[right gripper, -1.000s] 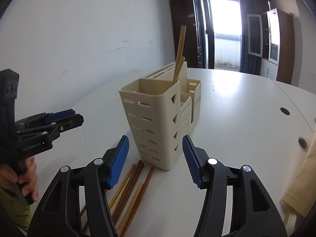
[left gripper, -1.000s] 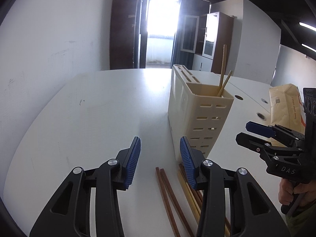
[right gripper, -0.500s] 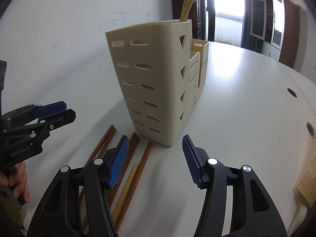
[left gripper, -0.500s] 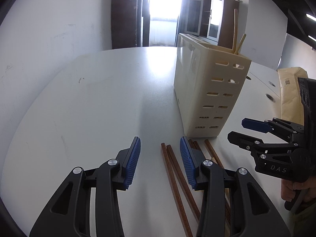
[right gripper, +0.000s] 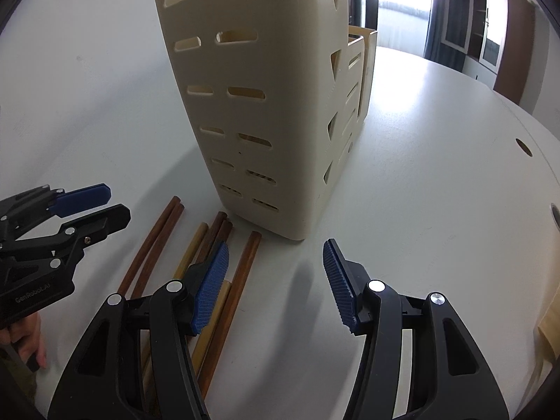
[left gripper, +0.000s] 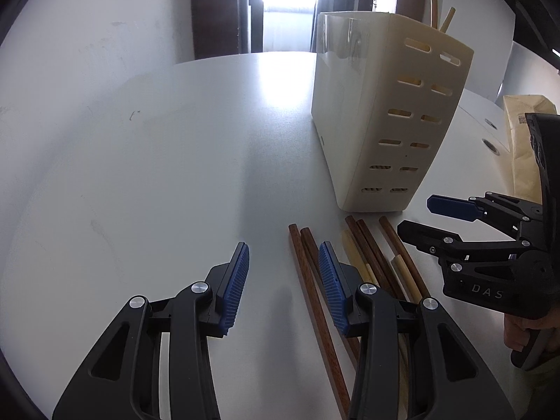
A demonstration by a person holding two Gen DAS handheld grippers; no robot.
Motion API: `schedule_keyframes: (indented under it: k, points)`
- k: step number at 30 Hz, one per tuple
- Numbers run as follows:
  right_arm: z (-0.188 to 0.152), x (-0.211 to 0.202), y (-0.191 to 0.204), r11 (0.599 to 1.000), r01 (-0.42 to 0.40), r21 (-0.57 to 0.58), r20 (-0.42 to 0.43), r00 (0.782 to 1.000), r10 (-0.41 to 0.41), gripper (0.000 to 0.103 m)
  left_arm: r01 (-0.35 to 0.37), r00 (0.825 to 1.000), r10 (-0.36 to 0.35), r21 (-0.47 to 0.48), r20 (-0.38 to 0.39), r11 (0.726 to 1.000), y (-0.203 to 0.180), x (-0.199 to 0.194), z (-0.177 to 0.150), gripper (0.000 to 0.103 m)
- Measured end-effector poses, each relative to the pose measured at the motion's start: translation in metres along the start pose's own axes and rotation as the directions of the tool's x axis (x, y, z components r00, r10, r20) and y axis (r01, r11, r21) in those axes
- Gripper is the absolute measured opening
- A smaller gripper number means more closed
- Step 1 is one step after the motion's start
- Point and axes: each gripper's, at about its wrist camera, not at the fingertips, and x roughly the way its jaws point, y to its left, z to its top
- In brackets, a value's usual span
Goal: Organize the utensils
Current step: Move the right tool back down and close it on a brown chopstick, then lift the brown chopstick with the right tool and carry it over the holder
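A cream slotted utensil holder [left gripper: 381, 112] stands on the white table; it also shows in the right wrist view [right gripper: 266, 105]. Two pale chopsticks [left gripper: 437, 10] stick out of its top. Several brown and pale chopsticks [left gripper: 364, 255] lie loose on the table in front of it, also in the right wrist view [right gripper: 213, 266]. My left gripper [left gripper: 283, 269] is open and empty, low over the table, its right finger above the leftmost brown pair. My right gripper [right gripper: 276, 273] is open and empty, its left finger over the chopsticks.
A brown paper bag [left gripper: 525, 143] lies at the table's right. Cable holes [right gripper: 524, 147] sit in the table top on the right. A wall runs along the left; a bright doorway and cabinets stand beyond the table.
Both grippers have dropped lower and moved closer to the holder and the loose chopsticks. Both stay open and empty.
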Motion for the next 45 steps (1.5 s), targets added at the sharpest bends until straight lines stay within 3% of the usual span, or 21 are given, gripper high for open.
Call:
schedule_keyframes:
  k: [16,29,33,35,41,45]
  points:
    - [-0.009,0.019,0.009,0.999,0.027,-0.022,-0.035,0.999,-0.028,0.047,-0.028,0.998,0.029,0.019,-0.059,0.999,-0.004,0.023,0.003,0.042]
    - [-0.006,0.013,0.008,0.999,0.016,-0.032,-0.047,0.999,-0.018,0.018,-0.033,0.995,0.035,0.016,-0.09,0.999,0.001,0.043,0.007,0.041]
    - [-0.009,0.01,0.008,0.999,0.012,-0.042,-0.048,0.999,-0.014,0.016,-0.039,0.996,0.041,0.025,-0.085,0.999,-0.004,0.047,0.008,0.041]
    - [-0.011,0.007,0.01,0.999,0.012,-0.044,-0.047,0.999,-0.014,0.015,-0.04,0.996,0.042,0.03,-0.08,0.999,-0.005,0.047,0.007,0.037]
    - [-0.015,0.004,0.012,0.999,0.015,-0.049,-0.054,0.998,-0.018,0.01,-0.046,0.995,0.051,0.064,-0.083,0.997,-0.014,0.048,0.006,0.01]
    - [-0.011,0.002,0.003,0.999,-0.001,-0.042,-0.059,0.998,-0.002,0.008,-0.047,0.995,0.054,0.076,-0.085,0.996,-0.015,0.049,0.007,0.007]
